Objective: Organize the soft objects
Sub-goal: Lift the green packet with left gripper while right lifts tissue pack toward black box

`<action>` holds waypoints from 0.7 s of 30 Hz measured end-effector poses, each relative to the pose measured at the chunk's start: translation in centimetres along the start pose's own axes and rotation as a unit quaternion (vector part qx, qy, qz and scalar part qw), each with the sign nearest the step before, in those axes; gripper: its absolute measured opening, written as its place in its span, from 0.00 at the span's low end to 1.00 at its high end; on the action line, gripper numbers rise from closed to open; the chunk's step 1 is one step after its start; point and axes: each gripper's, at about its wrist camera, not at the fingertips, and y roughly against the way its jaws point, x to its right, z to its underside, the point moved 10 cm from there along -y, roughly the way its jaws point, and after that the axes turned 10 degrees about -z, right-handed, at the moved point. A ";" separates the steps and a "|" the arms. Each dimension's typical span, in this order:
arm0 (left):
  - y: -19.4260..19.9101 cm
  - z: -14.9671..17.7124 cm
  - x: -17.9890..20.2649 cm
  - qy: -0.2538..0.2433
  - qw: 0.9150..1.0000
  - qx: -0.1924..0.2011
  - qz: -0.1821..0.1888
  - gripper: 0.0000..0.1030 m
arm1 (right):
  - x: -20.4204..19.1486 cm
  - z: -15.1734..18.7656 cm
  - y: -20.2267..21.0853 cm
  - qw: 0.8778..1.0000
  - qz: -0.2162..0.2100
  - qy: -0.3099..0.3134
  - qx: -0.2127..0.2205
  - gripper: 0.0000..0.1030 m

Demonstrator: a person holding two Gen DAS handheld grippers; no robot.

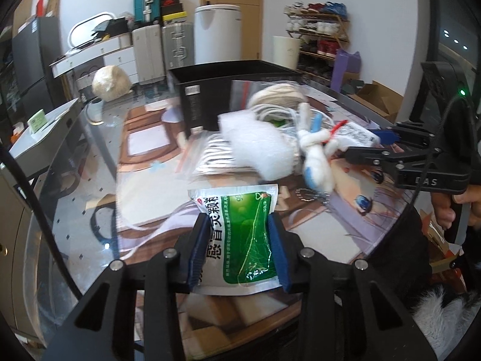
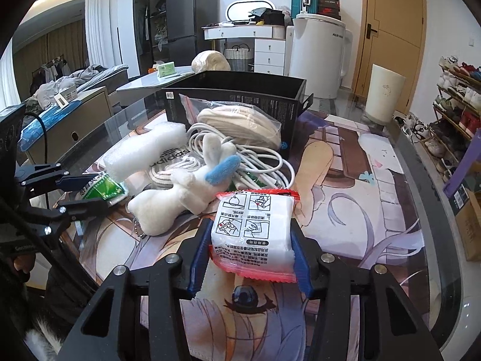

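My left gripper point(image 1: 239, 219) is shut on a green and white sachet point(image 1: 240, 234), held above the table; it also shows in the right wrist view point(image 2: 103, 191). My right gripper point(image 2: 251, 227) is shut on a red-edged white packet point(image 2: 254, 228), seen in the left wrist view point(image 1: 356, 134) over the pile. On the table lie a white plush rabbit with a blue ear point(image 2: 180, 194), a white foam wrap point(image 2: 144, 150), a coil of white cable point(image 2: 255, 162), and a zip bag of cream cloth point(image 2: 240, 120). A black open box point(image 2: 240, 93) stands behind the pile.
The round glass table point(image 2: 421, 210) carries a printed anime mat point(image 2: 345, 180). A striped bag point(image 1: 210, 159) lies under the foam. Suitcases, a white appliance, a shoe rack point(image 2: 457, 105) and a cream bin point(image 2: 383, 96) stand beyond the table.
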 end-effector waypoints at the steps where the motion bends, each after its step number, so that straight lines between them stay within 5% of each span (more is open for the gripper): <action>1: 0.0 0.0 -0.3 0.005 1.000 0.001 -0.003 0.37 | 0.1 0.0 0.1 1.000 0.001 -0.001 0.001 0.48; 21: 3.8 -3.6 -4.5 0.101 0.992 0.075 -0.014 0.37 | 0.5 -3.8 4.8 0.994 -0.001 -0.019 0.107 0.48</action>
